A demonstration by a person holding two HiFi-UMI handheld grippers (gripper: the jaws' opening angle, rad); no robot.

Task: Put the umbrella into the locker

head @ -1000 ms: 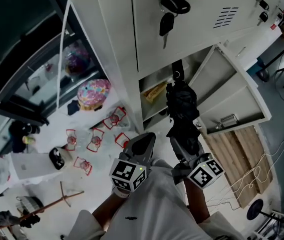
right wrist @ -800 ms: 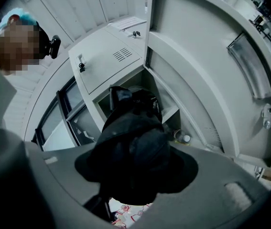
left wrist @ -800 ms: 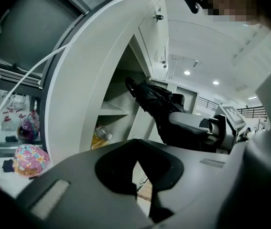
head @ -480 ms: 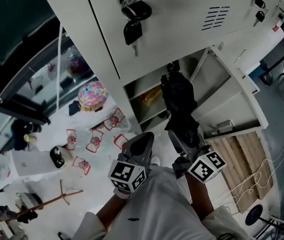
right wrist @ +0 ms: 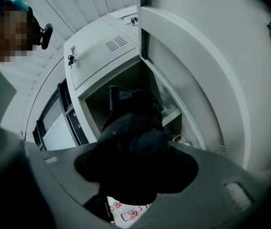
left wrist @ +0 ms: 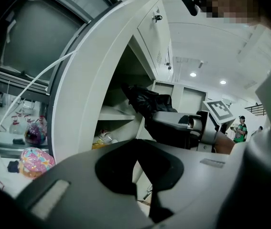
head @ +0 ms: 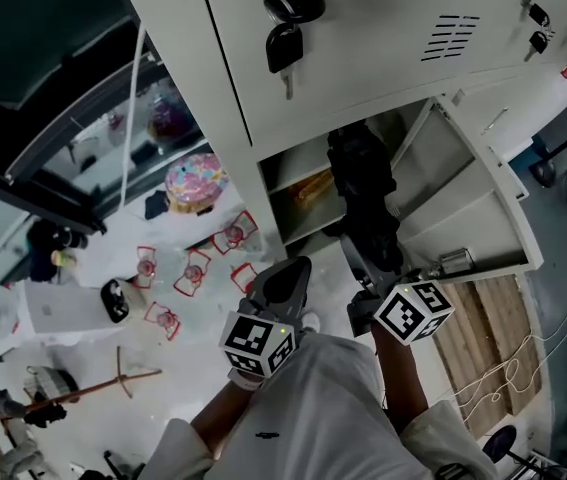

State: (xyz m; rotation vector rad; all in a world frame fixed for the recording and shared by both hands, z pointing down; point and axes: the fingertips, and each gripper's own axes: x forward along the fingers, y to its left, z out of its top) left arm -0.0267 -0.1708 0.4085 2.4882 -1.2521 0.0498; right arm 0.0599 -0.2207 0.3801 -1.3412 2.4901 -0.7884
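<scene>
At the open locker [head: 460, 193]: right gripper [head: 366, 256] clamps the black umbrella [head: 361, 183], tip seemingly inside the compartment. Left gripper [head: 285, 273] alongside, jaws together, empty.

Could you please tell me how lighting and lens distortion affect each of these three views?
Head view: bright and sharp, though the black umbrella shows little detail. Left gripper view: the wide lens bows the locker frame, and the corners go dark. Right gripper view: same bowing and dark corners; the umbrella in the right tongs is a featureless black mass.
</scene>
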